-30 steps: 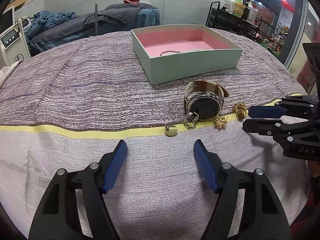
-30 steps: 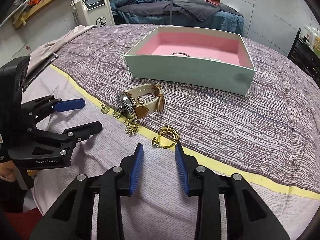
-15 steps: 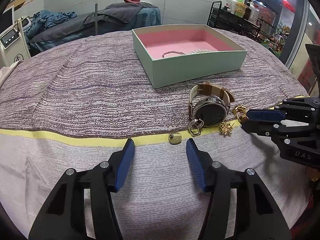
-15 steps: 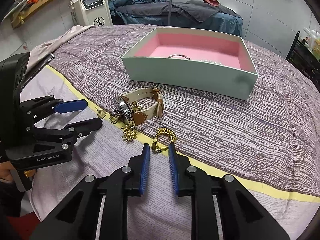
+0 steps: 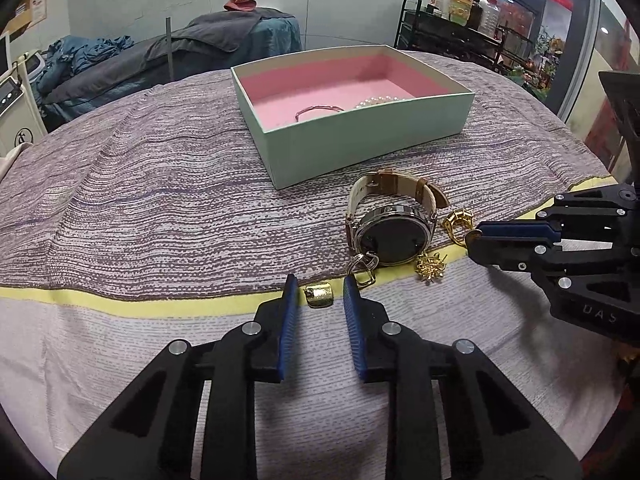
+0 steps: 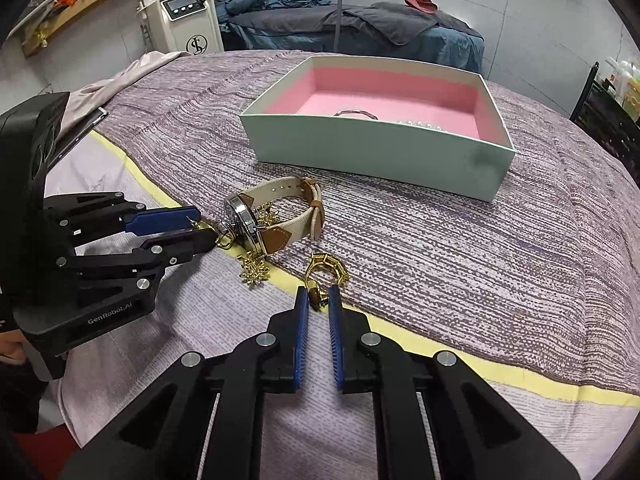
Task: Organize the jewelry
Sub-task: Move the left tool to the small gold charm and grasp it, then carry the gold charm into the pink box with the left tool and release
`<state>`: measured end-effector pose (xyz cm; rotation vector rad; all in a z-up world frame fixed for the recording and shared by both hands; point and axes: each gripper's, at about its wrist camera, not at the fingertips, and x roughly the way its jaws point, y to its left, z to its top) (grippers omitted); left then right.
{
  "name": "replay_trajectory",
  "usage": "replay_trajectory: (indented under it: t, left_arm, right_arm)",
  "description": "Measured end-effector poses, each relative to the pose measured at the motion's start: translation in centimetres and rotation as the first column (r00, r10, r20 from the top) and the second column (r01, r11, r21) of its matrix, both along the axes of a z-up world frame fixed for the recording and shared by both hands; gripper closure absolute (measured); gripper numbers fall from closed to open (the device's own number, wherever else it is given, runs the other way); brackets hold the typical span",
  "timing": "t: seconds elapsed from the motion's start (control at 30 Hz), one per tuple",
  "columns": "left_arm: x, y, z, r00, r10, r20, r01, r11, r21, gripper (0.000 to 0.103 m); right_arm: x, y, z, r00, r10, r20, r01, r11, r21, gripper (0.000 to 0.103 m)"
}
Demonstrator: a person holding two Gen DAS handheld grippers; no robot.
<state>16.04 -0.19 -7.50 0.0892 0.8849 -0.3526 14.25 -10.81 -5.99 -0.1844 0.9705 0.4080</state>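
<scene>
in the left wrist view the left gripper [image 5: 319, 294] sits low at 6 o'clock, its blue fingers [image 5: 289, 322] partly open with a small gold charm [image 5: 319, 295] lying in the gap between the tips, on the yellow stripe [image 5: 120, 304] of the bed cover [image 5: 140, 208]; neither finger clearly touches it. just past it, toward 1 o'clock, lie a silver clasp [image 5: 363, 268] and a gold star-shaped piece [image 5: 431, 267], with a watch [image 5: 392, 220] on its side behind them, dark face toward the camera, cream and tan strap looped up

in the right wrist view the right gripper [image 6: 318, 300] also comes in from 6 o'clock, its fingers [image 6: 301, 336] narrowed to a slim gap around the near end of a gold ring [image 6: 326, 270]; whether they actually pinch it cannot be told. the rest of the ring rests just beyond the tips at the edge of the stripe

farther back, around 12 to 1 o'clock, stands an open green box [image 5: 360, 144] with a pink lining, holding a thin bangle [image 5: 318, 111] and a string of pearls [image 5: 378, 101] near its front wall

at the far edge, a massage bed [image 6: 360, 28] with grey and blue covers
</scene>
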Motion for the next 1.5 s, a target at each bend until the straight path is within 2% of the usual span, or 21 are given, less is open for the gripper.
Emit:
replay_trajectory:
  t: [0.13, 0.2, 0.47, 0.67, 1.0, 1.5]
  left_arm:
    - [-0.2, -0.2, 0.1, 1.000, -0.005, 0.002, 0.005, 1.000, 0.000, 0.086]
    - [-0.4, -0.2, 0.1, 1.000, -0.008, 0.001, 0.008, 1.000, -0.004, 0.088]
    - [-0.7, 0.2, 0.0, 1.000, -0.005, -0.004, 0.005, 1.000, -0.019, 0.088]
    - [-0.9, 0.0, 0.0, 1.000, -0.008, 0.000, 0.008, 1.000, -0.012, 0.089]
    - [-1.5, 1.0, 0.2, 1.000, 0.007, -0.001, -0.007, 0.999, -0.053, 0.089]
    - [-1.7, 1.2, 3.1, 0.999, -0.008, 0.048, 0.011, 0.998, -0.067, 0.089]
  right_arm:
    - [-0.1, -0.2, 0.1, 1.000, -0.002, 0.000, 0.002, 1.000, 0.007, 0.094]
    - [-0.3, -0.3, 0.3, 1.000, -0.002, -0.003, 0.003, 1.000, 0.019, 0.097]
    - [-0.4, -1.1, 0.4, 1.000, -0.009, -0.012, 0.010, 0.998, 0.061, 0.098]
    - [-0.5, -0.5, 0.2, 1.000, 0.007, -0.008, -0.006, 1.000, 0.022, 0.099]
    - [-0.7, -0.9, 0.6, 1.000, -0.004, -0.005, 0.004, 0.999, 0.047, 0.099]
    - [-0.8, -1.9, 3.0, 1.000, 0.014, 0.021, -0.017, 0.991, 0.134, 0.099]
